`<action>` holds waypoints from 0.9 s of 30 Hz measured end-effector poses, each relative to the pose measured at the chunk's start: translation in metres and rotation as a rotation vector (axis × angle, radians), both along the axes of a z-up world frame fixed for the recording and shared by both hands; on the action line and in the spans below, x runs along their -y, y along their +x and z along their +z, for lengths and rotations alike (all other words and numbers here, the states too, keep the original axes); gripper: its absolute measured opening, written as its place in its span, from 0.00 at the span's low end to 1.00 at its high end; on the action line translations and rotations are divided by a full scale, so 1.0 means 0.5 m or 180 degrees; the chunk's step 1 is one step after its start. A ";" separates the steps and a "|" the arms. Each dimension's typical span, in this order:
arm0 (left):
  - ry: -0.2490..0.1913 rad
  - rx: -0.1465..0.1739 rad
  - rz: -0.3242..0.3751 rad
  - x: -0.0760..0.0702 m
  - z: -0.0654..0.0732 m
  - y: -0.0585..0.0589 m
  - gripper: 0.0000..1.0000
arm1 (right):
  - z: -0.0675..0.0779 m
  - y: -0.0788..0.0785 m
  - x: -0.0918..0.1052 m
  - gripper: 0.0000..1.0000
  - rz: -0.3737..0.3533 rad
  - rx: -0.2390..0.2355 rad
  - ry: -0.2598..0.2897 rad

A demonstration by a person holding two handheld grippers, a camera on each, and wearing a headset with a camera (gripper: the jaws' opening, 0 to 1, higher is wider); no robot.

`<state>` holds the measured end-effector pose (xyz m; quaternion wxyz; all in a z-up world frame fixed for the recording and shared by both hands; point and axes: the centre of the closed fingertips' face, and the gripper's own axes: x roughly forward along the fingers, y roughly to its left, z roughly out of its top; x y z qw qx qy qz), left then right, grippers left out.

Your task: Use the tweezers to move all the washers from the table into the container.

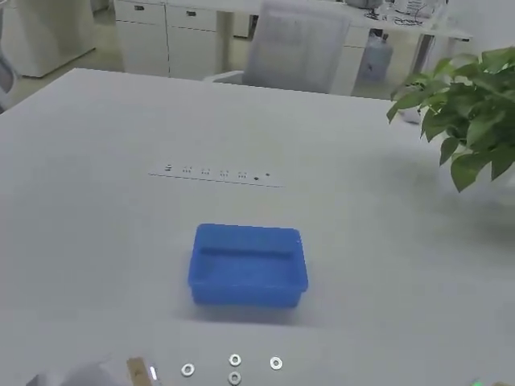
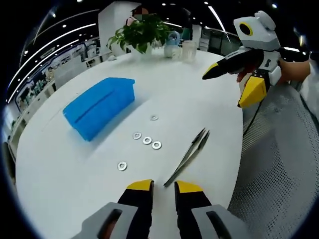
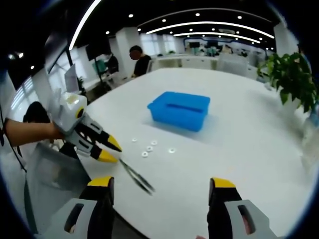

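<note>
A blue container [image 1: 248, 265] stands mid-table. Several washers [image 1: 235, 360] lie in front of it, near the table's front edge. In the left gripper view the tweezers [image 2: 189, 155] lie flat beside the washers [image 2: 147, 140], their near end just ahead of my left gripper [image 2: 164, 185]. Its jaws stand a little apart with nothing between them. My right gripper [image 3: 162, 182] is wide open and empty, held off the table's edge. It shows at the upper right of the left gripper view [image 2: 224, 91]. The left gripper [image 3: 113, 152] hovers by the tweezers [image 3: 137, 179].
A potted plant [image 1: 471, 104] stands at the table's right. A socket strip [image 1: 216, 174] is set into the top behind the container, and a chair [image 1: 298, 44] stands at the far side. A mesh chair seat [image 2: 279, 164] lies off the table's near edge.
</note>
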<state>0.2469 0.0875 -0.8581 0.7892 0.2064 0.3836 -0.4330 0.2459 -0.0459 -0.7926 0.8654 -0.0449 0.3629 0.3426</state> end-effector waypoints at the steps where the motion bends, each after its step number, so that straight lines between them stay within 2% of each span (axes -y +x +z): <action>1: 0.0008 -0.0004 -0.0076 0.003 -0.003 -0.002 0.12 | 0.001 -0.001 -0.002 0.76 0.0005 -0.0005 0.0003; 4: 0.0066 0.0017 -0.0214 0.006 -0.009 -0.006 0.05 | 0.005 -0.002 -0.006 0.75 0.0024 0.0008 0.0010; 5: 0.0150 0.0001 -0.0227 0.002 -0.011 -0.009 0.04 | 0.005 -0.004 -0.008 0.75 0.0038 0.0010 0.0009; 6: 0.0114 0.0033 -0.0232 0.012 -0.012 -0.005 0.03 | 0.005 -0.004 -0.010 0.74 0.0054 0.0012 0.0003; 7: 0.0136 0.0034 -0.0265 0.017 -0.016 -0.005 0.02 | 0.003 -0.006 -0.013 0.74 0.0084 0.0017 -0.0016; 12: 0.0162 0.0074 -0.0435 0.024 -0.008 -0.025 0.00 | -0.002 -0.011 -0.035 0.66 0.0273 0.0002 -0.0055; 16: 0.0127 0.0182 -0.0553 0.033 0.015 -0.035 0.00 | -0.009 -0.013 -0.080 0.56 0.0735 -0.0019 -0.0184; 19: 0.0070 0.0287 -0.0642 0.040 0.048 -0.042 0.00 | -0.017 -0.017 -0.113 0.47 0.1061 -0.0010 -0.0322; 21: 0.0006 0.0346 -0.0658 0.046 0.078 -0.046 0.00 | -0.020 -0.026 -0.131 0.41 0.1173 -0.0120 -0.0341; 22: -0.0021 0.0359 -0.0645 0.048 0.092 -0.047 0.00 | -0.016 -0.026 -0.144 0.39 0.1274 -0.0055 -0.0308; 25: -0.0115 0.0484 -0.0633 0.061 0.147 -0.055 0.00 | -0.021 -0.035 -0.157 0.34 0.1593 0.0046 -0.0525; 27: -0.0111 0.0529 -0.0628 0.066 0.168 -0.060 0.00 | -0.024 -0.040 -0.166 0.31 0.1749 0.0112 -0.0597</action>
